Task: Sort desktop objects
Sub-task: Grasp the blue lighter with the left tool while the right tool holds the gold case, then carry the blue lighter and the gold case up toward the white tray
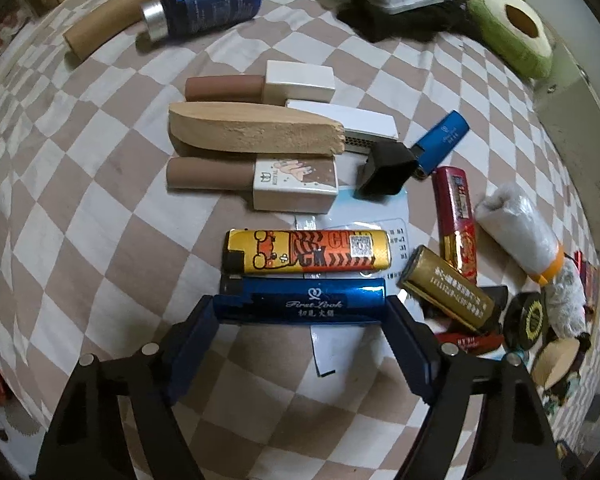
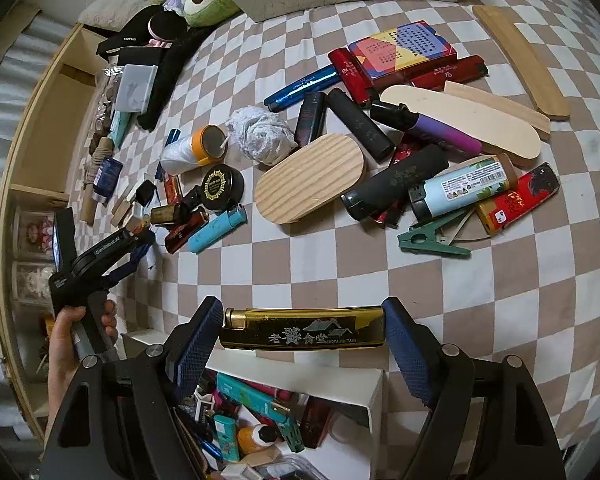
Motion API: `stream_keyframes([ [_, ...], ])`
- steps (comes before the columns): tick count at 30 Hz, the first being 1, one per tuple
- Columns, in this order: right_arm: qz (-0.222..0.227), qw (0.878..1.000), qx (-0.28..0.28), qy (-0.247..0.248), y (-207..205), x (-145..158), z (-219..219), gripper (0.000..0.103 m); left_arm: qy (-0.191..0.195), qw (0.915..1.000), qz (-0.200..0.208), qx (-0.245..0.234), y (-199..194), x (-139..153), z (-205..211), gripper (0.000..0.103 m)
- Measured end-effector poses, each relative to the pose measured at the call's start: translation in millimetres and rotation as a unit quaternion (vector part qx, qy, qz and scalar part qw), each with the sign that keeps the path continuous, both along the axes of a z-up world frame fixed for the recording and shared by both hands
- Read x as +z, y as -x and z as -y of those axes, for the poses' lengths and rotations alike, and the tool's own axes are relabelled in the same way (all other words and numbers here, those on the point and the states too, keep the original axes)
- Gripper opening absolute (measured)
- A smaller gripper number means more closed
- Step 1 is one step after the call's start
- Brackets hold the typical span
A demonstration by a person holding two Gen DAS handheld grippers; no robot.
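While the right gripper (image 2: pixel 302 330) clamps a gold lighter (image 2: pixel 302 332) endwise, a white box (image 2: pixel 374 396) just below it holds jumbled lighters. The left gripper (image 1: pixel 300 308) grips a blue lighter (image 1: pixel 300 302), a yellow tiger-print lighter (image 1: pixel 308 250) touching beyond.

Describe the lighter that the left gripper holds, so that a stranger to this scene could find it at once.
Find the checked cloth and, near the camera, the left gripper. Between its fingers lies a glossy blue lighter with "First Look" in white. Its neighbour just beyond, the yellow cartoon lighter, is bright and patterned; this one is plain blue.
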State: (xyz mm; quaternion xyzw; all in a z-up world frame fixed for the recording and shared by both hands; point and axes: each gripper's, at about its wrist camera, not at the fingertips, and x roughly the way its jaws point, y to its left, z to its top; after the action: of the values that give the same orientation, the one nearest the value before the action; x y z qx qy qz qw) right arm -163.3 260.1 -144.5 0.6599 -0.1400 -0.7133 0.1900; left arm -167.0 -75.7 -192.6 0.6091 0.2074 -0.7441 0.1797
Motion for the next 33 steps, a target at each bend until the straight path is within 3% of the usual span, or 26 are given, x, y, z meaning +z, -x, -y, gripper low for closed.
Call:
stream_keyframes([
  [10,-0.006,1.000,-0.001,-0.017,-3,-1,-3,0.081,-0.042,0.9988,-0.008,-0.026,-17,8,12,0.082],
  [15,-0.011,1.000,-0.004,-0.024,-5,1,-5,0.081,-0.043,0.9981,-0.017,-0.042,-27,18,18,0.082],
  [33,-0.095,0.995,-0.025,-0.015,-30,55,-14,0.081,-0.058,0.9858,-0.118,-0.105,-53,91,9,0.082],
])
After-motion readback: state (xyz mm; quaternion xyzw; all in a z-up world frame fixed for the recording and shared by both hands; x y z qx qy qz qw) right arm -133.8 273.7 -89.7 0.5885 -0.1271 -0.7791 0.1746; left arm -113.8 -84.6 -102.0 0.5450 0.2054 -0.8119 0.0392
